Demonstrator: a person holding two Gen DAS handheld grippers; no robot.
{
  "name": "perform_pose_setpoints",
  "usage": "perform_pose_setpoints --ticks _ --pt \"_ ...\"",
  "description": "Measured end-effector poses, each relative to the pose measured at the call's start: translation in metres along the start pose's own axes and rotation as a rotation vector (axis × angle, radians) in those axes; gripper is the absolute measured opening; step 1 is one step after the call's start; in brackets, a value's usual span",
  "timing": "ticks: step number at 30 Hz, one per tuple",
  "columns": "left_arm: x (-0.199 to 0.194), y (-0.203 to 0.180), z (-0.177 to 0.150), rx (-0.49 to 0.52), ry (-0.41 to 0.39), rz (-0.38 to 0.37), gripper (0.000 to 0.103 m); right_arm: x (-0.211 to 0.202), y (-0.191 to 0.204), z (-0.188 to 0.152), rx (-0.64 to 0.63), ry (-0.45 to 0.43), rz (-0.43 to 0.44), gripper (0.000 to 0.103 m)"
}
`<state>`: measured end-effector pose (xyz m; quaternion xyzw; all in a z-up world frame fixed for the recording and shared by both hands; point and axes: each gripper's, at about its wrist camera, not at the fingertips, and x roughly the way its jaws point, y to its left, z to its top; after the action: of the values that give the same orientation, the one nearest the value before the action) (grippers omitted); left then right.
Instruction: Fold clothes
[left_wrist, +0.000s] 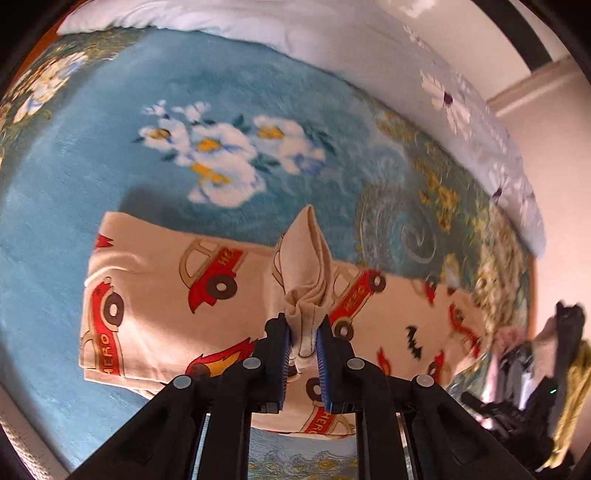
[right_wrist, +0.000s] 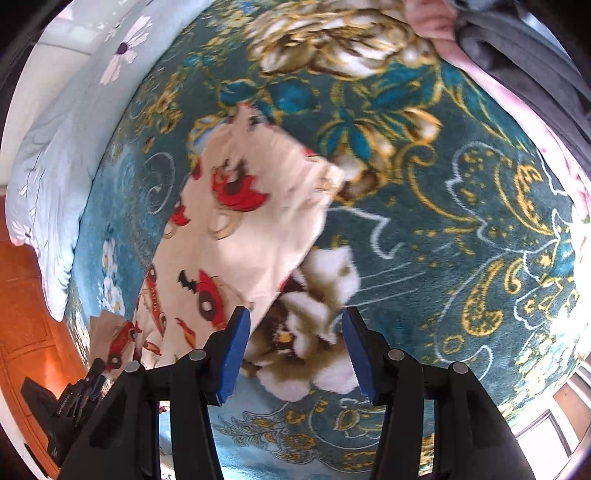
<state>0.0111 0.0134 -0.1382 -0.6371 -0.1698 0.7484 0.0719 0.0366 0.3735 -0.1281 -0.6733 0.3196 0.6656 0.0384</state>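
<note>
A cream children's garment printed with red cars (left_wrist: 159, 295) lies partly folded on a blue floral blanket (left_wrist: 110, 166). My left gripper (left_wrist: 303, 332) is shut on a bunched edge of this garment (left_wrist: 306, 266) and holds it raised above the rest. In the right wrist view the same garment (right_wrist: 240, 221) spreads over the blanket (right_wrist: 443, 221) at left. My right gripper (right_wrist: 295, 347) is open and empty, just right of the garment's near edge, above a white flower pattern. The left gripper's body (right_wrist: 74, 391) shows at the lower left.
A pile of other clothes, pink, grey and yellow (left_wrist: 546, 369), lies at the right; it also shows in the right wrist view (right_wrist: 517, 55). A pale floral pillow or duvet (left_wrist: 461, 92) runs along the far side. An orange wooden floor (right_wrist: 26, 314) lies beyond the bed edge.
</note>
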Motion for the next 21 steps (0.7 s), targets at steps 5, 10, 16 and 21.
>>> perform_pose_setpoints --ticks 5,10,16,21 --pt "0.029 0.001 -0.010 -0.040 0.118 0.028 0.024 0.000 -0.009 0.004 0.011 0.003 0.052 0.053" --pt "0.035 -0.005 -0.017 -0.077 0.152 -0.018 0.057 0.006 -0.011 0.018 0.040 0.002 0.128 0.056" --pt "0.021 -0.017 -0.023 -0.074 0.160 -0.059 0.059 0.013 -0.022 0.038 0.166 -0.036 0.217 0.064" --pt "0.002 0.020 -0.031 -0.222 0.161 -0.082 0.060 0.020 -0.033 0.053 0.276 -0.083 0.229 0.067"
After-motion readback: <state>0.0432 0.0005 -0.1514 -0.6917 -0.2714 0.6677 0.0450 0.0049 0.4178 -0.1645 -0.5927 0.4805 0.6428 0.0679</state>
